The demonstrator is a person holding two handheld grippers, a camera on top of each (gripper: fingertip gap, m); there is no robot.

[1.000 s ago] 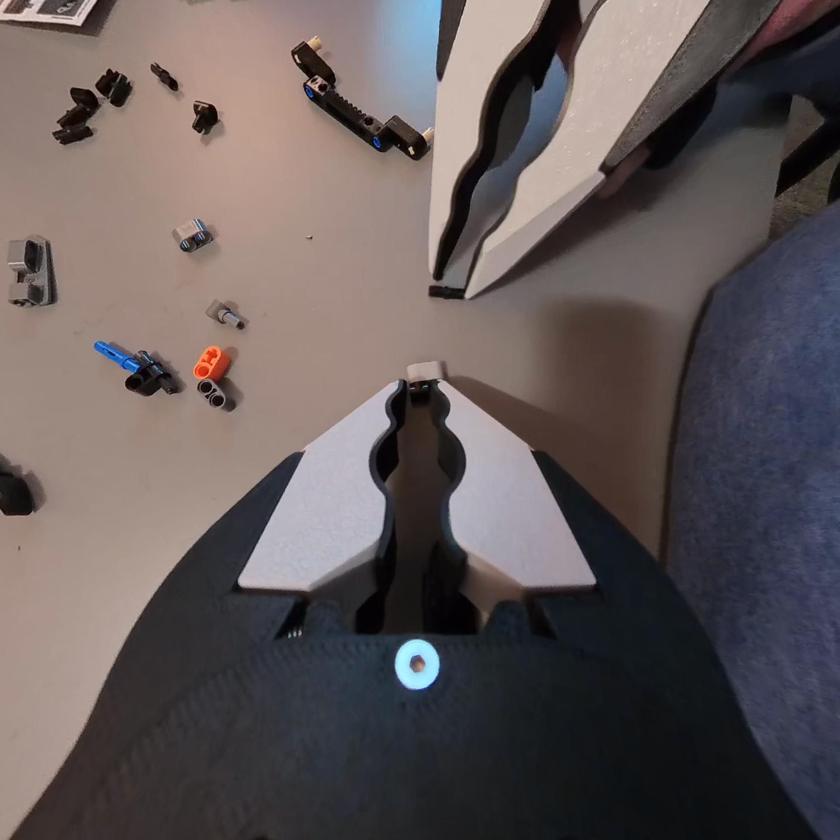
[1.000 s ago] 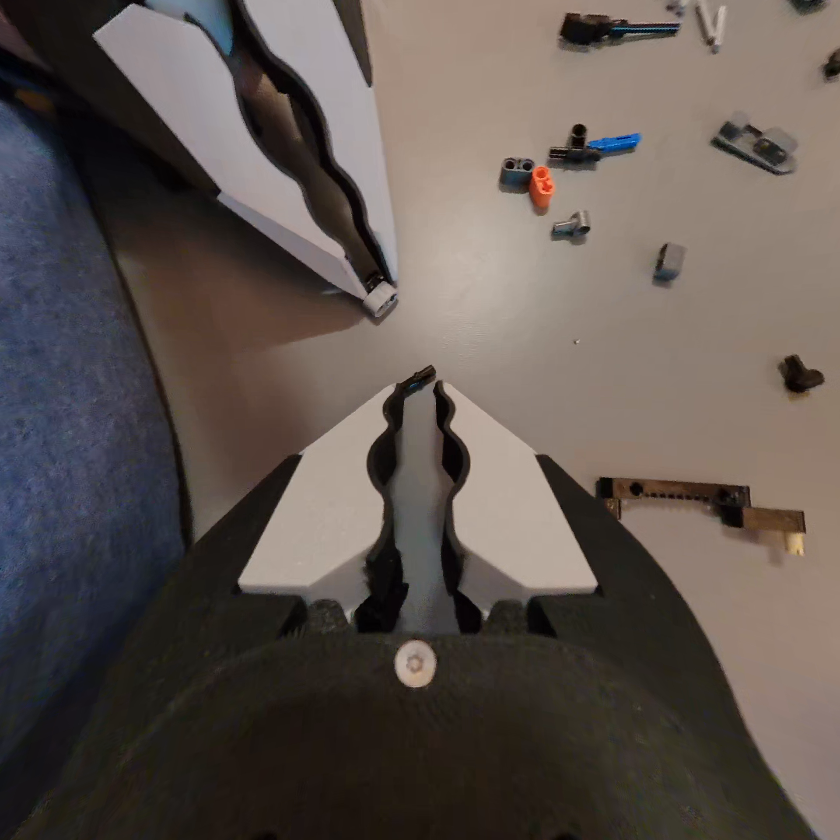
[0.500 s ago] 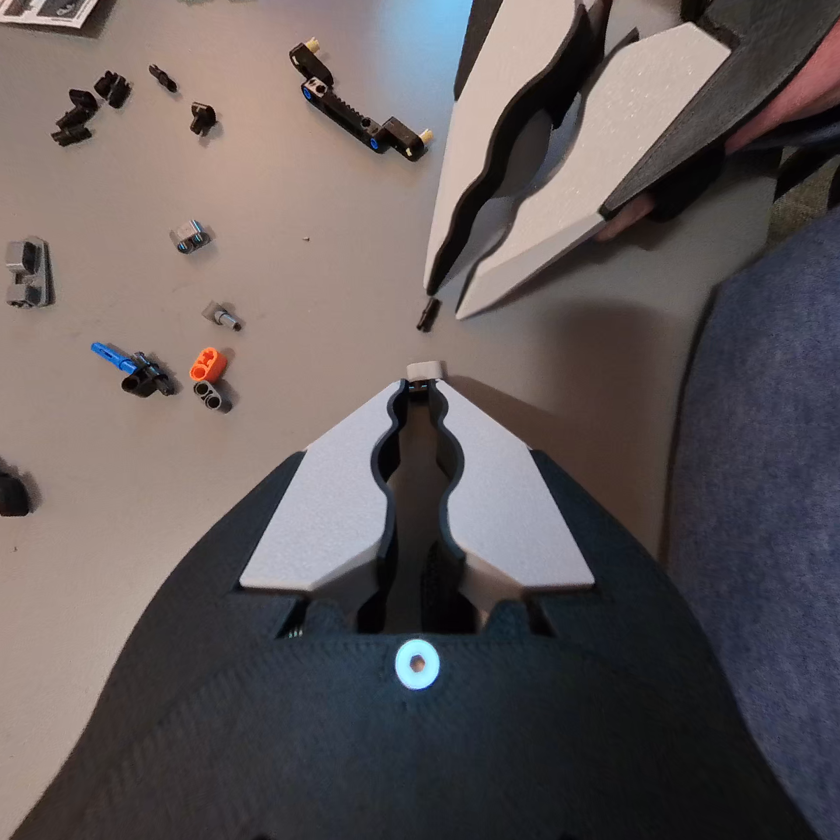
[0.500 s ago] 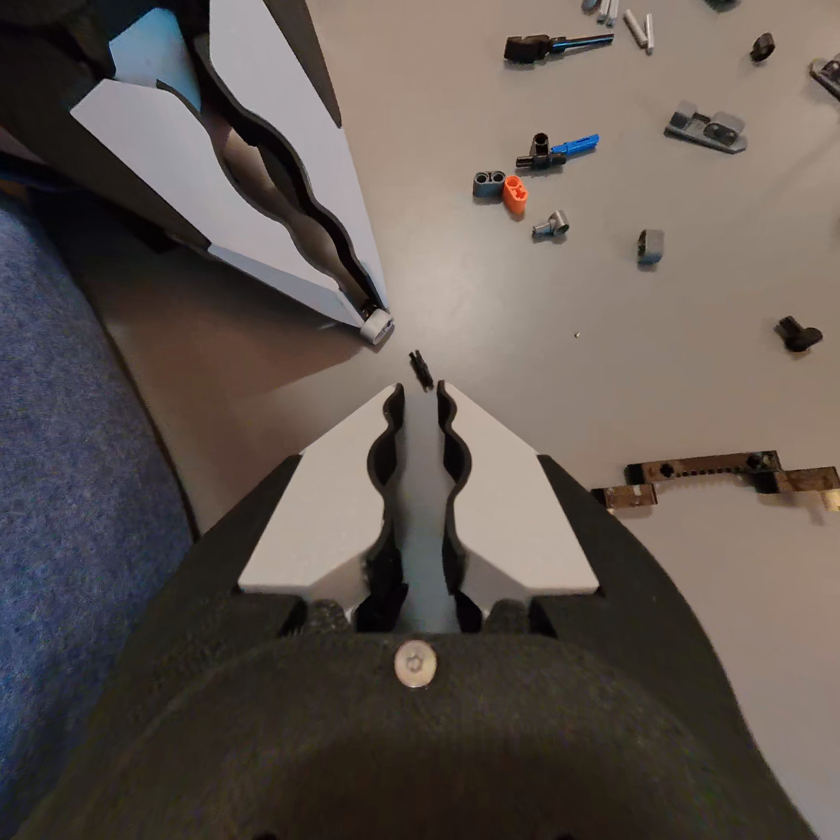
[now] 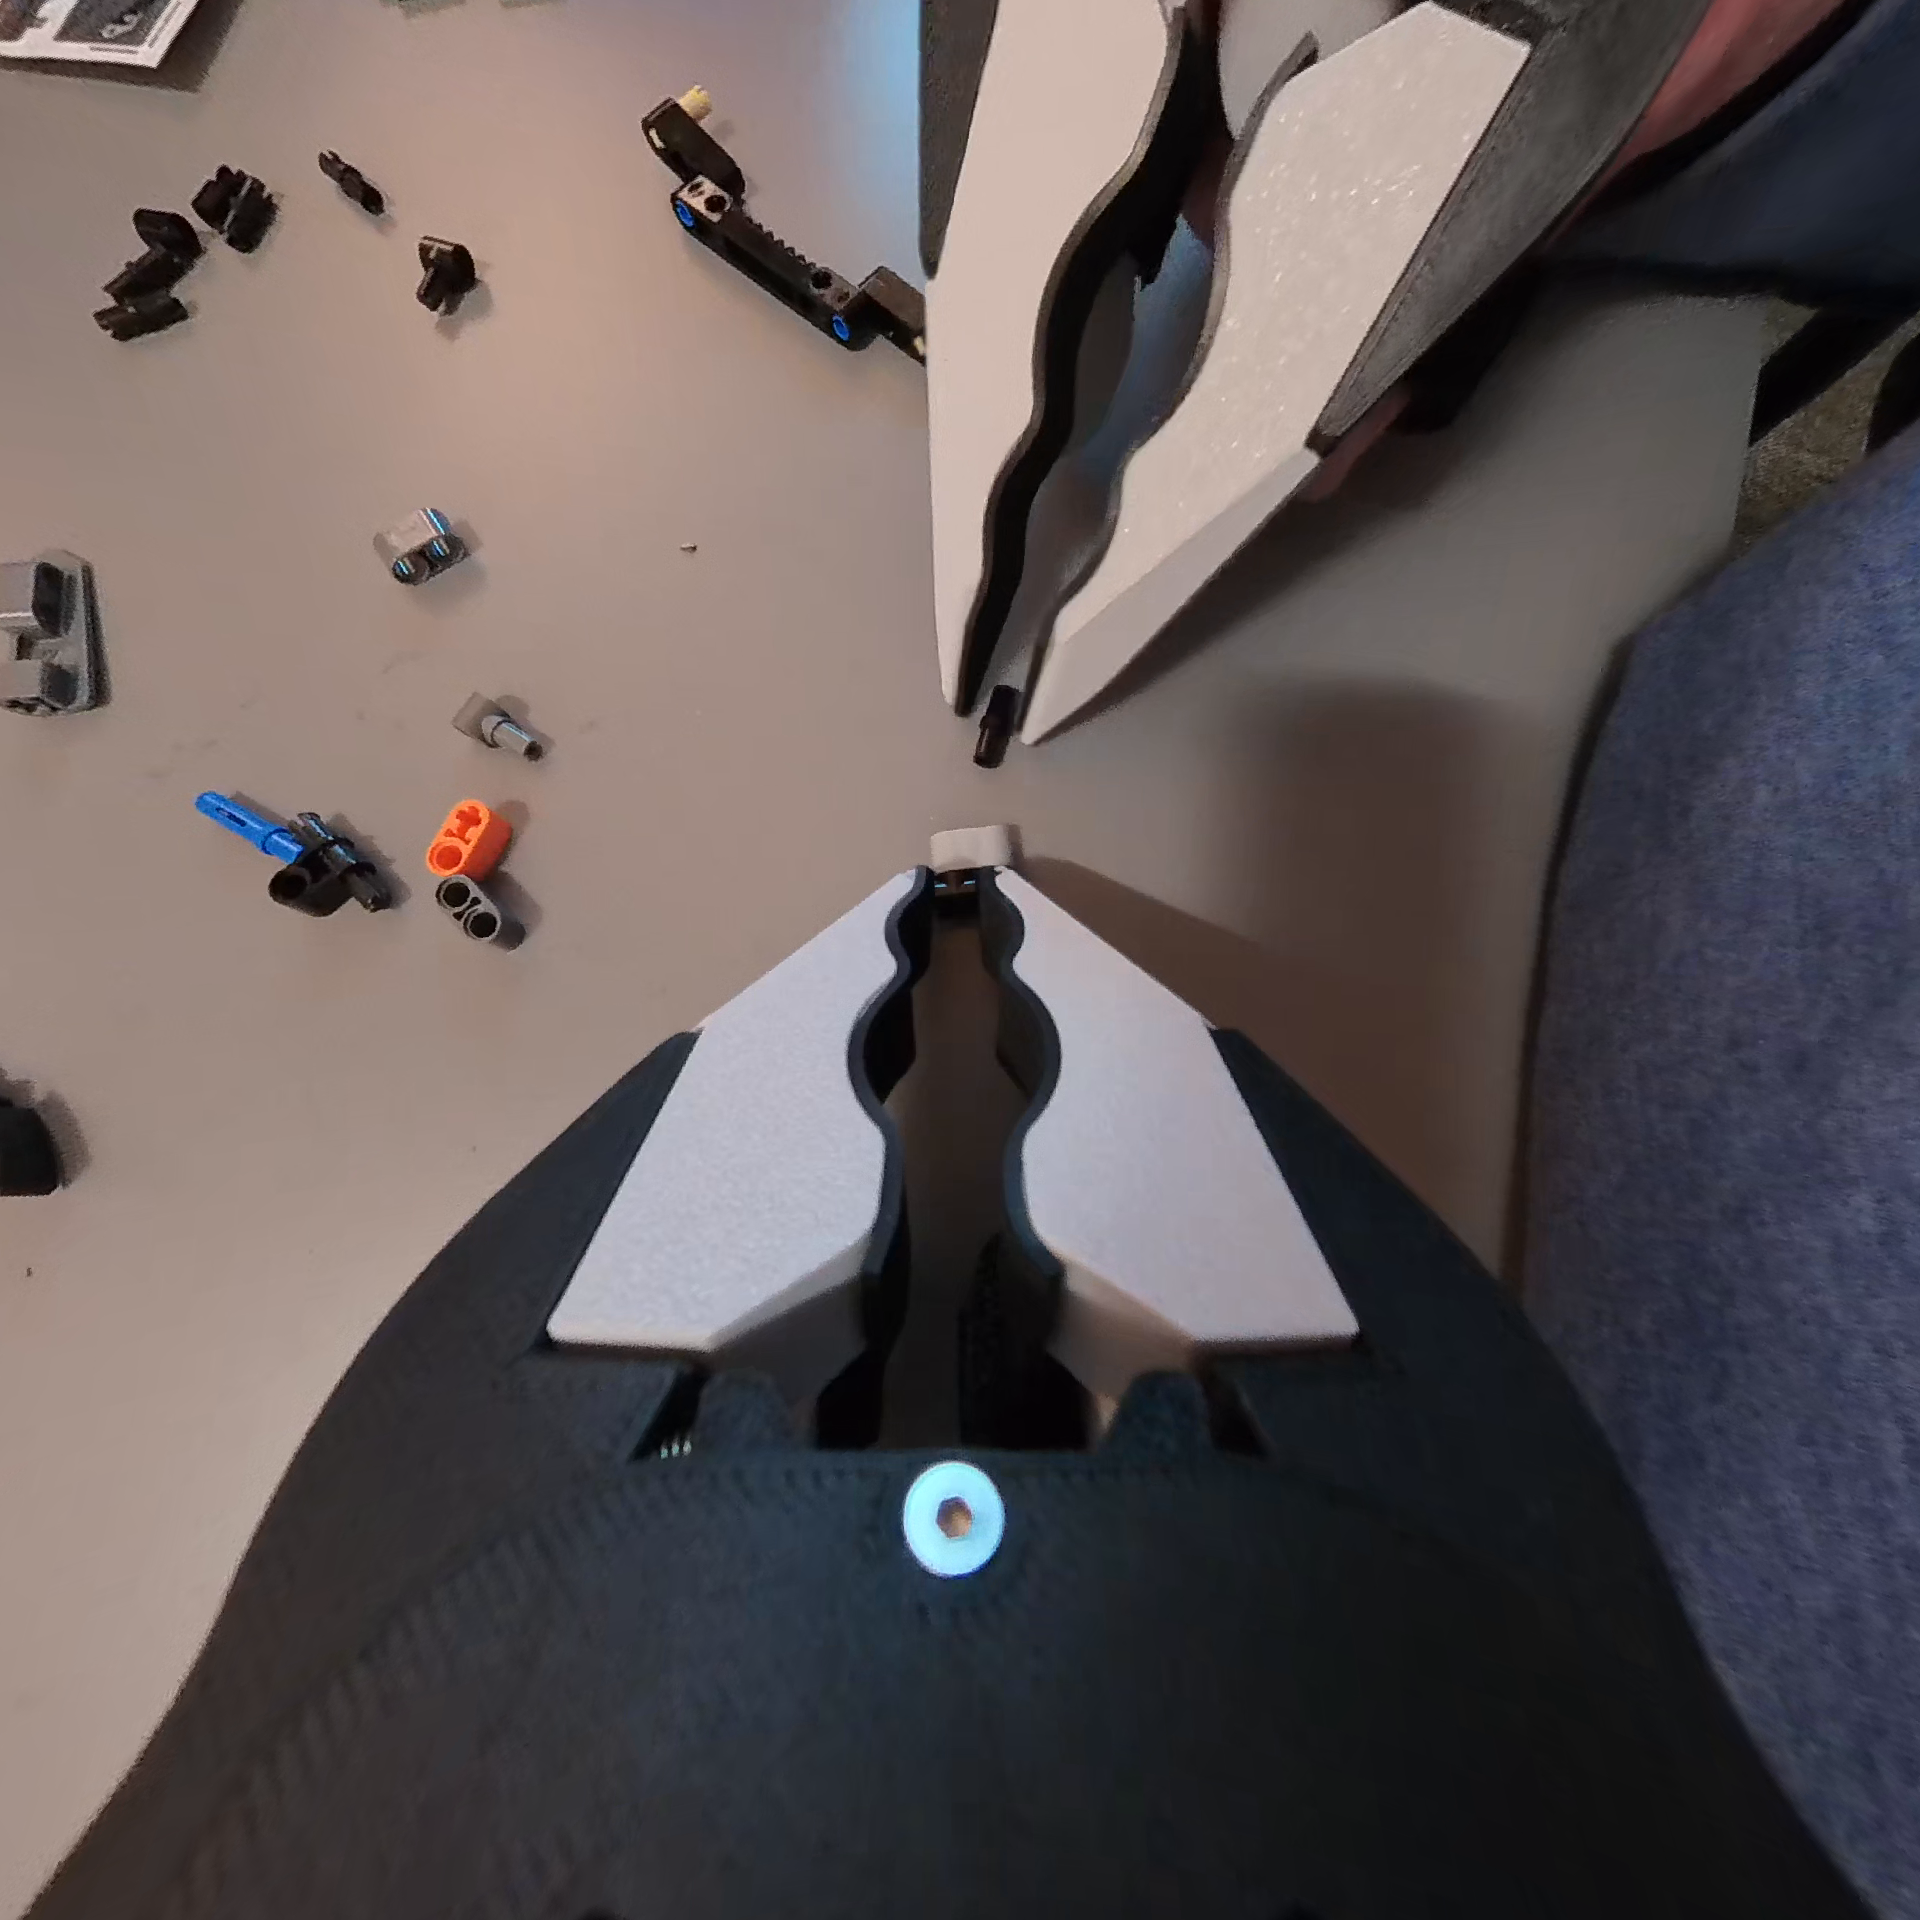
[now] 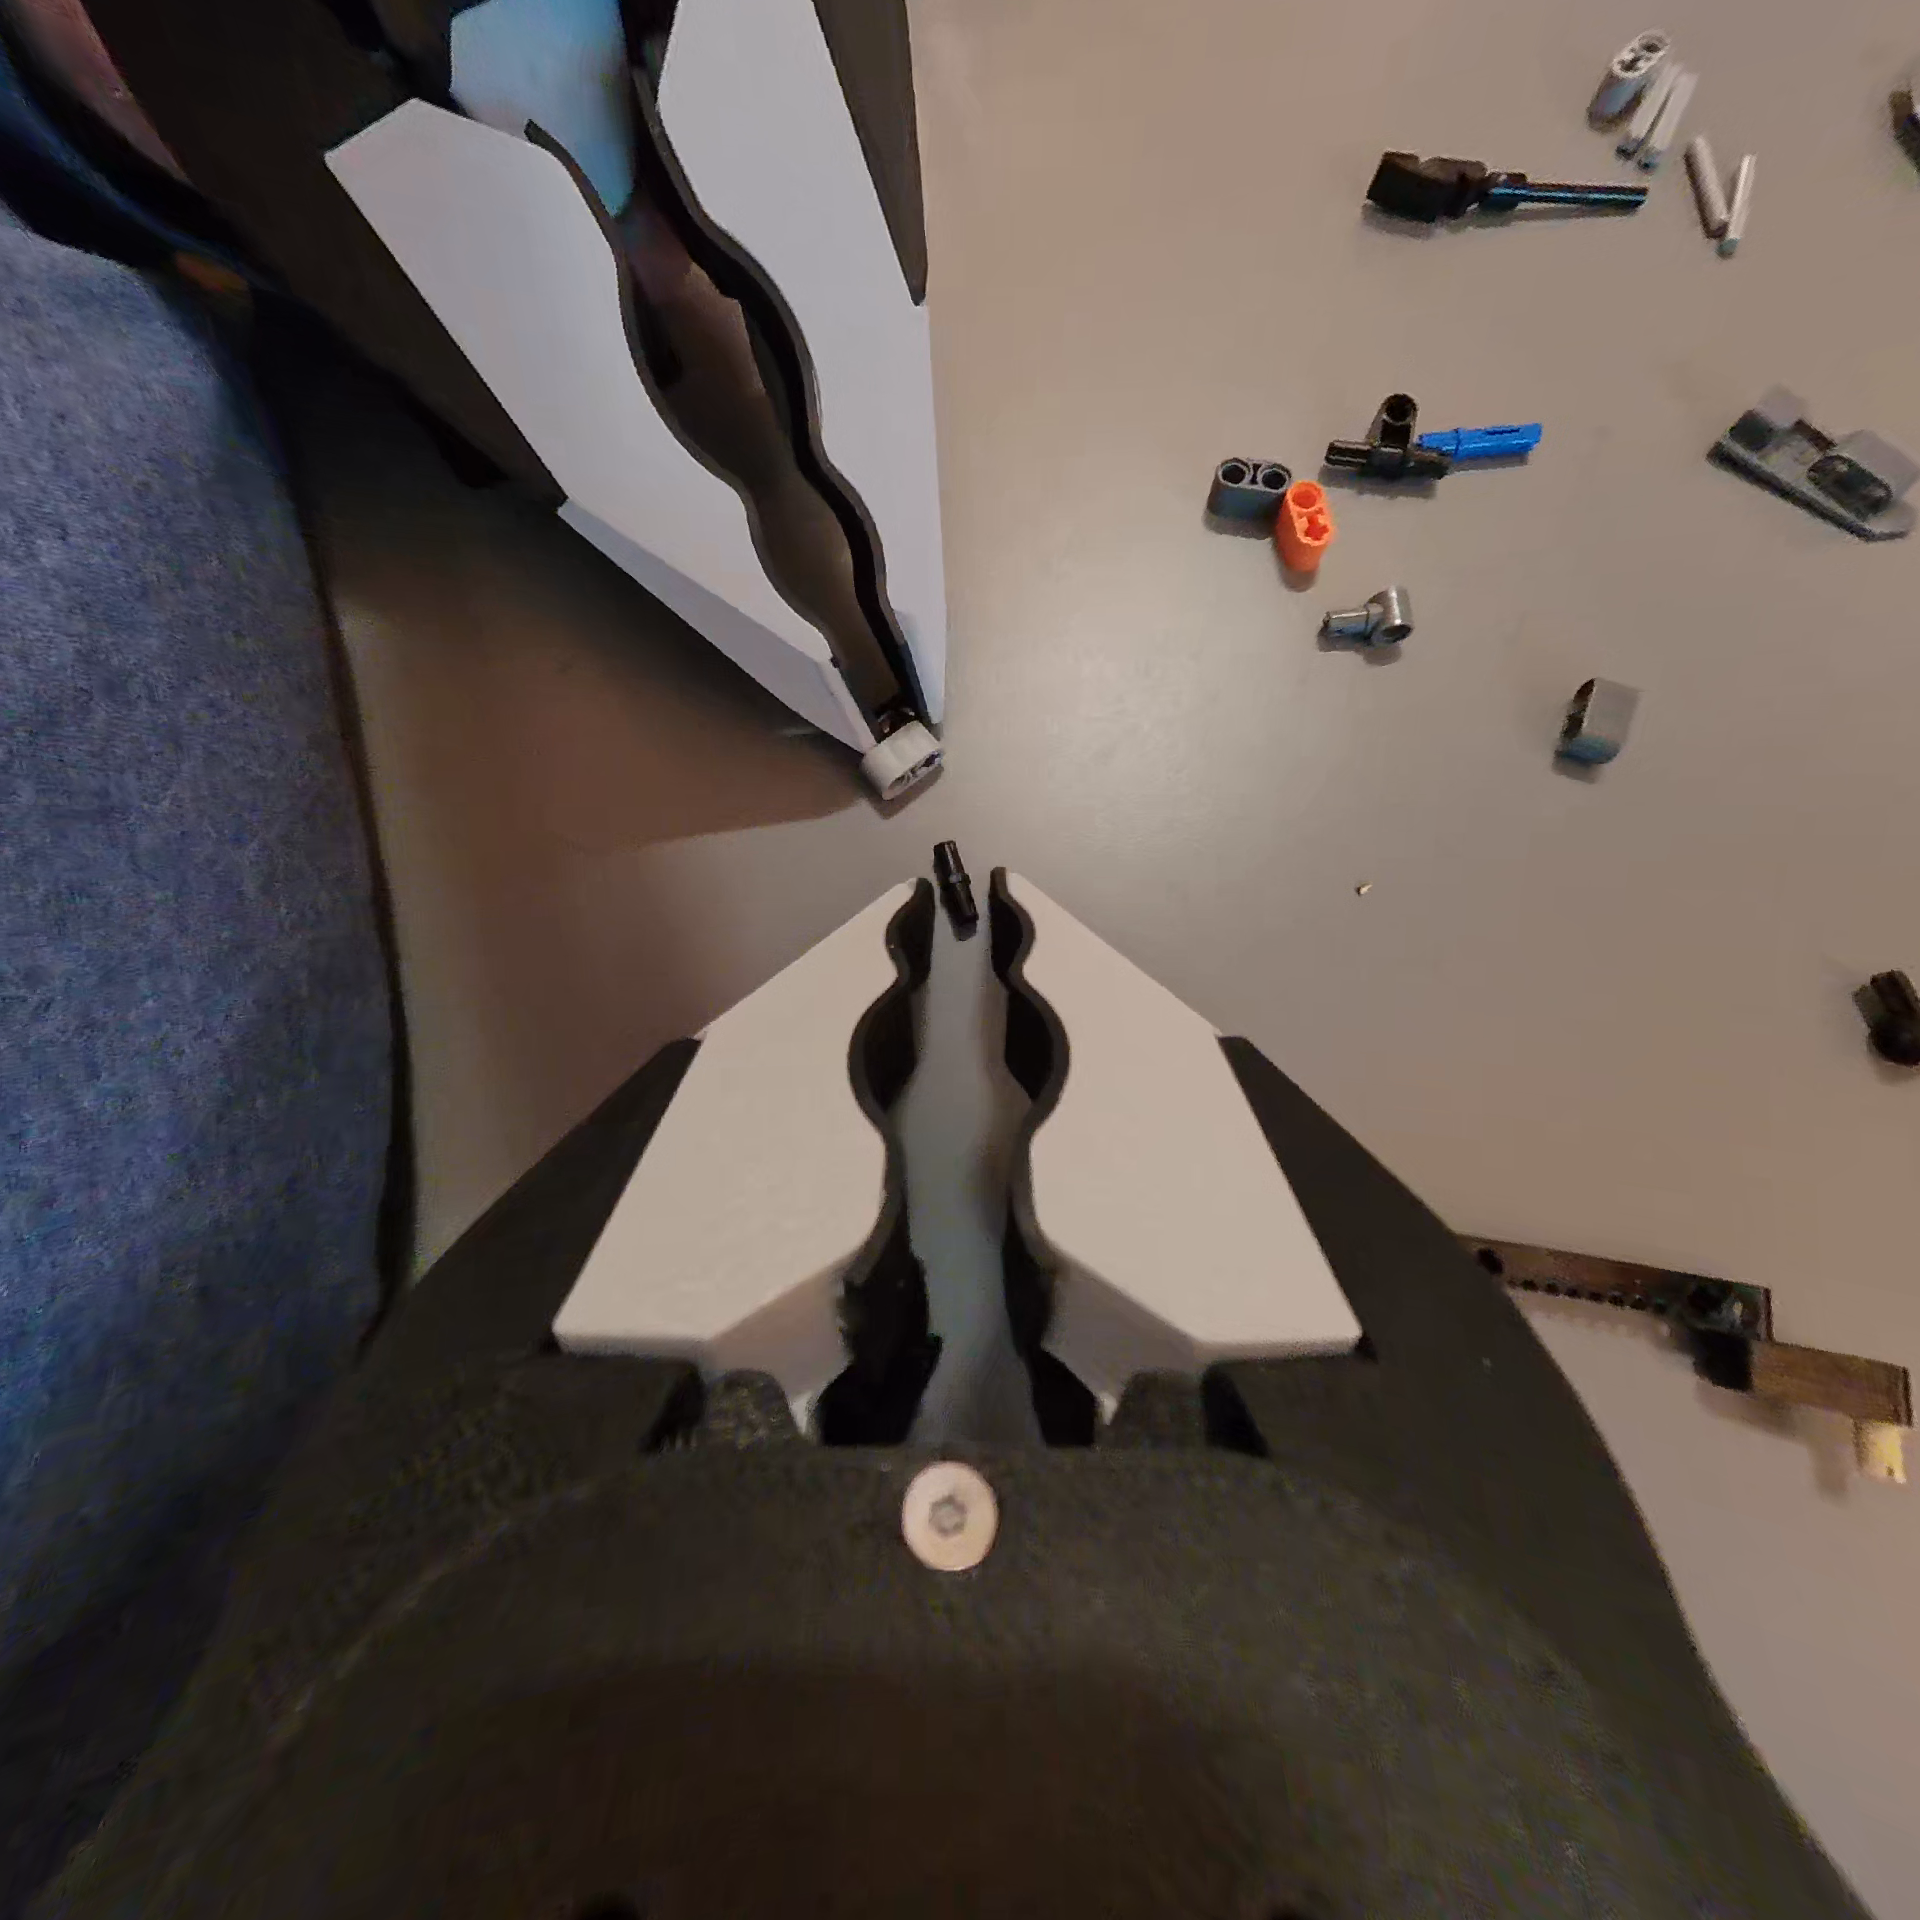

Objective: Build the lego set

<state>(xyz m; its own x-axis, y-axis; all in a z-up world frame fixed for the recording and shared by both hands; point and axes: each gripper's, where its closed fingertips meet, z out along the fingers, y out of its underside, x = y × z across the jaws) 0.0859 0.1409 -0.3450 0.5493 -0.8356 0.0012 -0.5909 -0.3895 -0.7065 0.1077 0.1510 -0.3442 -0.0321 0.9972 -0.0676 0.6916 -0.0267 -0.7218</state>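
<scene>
Right gripper (image 6: 954, 883) tips flank a small, ridged black pin (image 6: 954, 881).

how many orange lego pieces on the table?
1. The orange piece lies left of the left gripper, touching a dark grey two-hole connector. Others may be hidden under the grippers.

From where I sit, the work surface is a plain grey-beige table (image 5: 644, 1091), smooth and matte, with a rounded edge along the near side. Light falls from above and leaves a soft dark shadow (image 6: 582, 748) across the tabletop close to that edge. Past the edge I see blue fabric (image 5: 1766, 1039), and in the far corner a strip of speckled grey floor (image 5: 1829, 436)
</scene>
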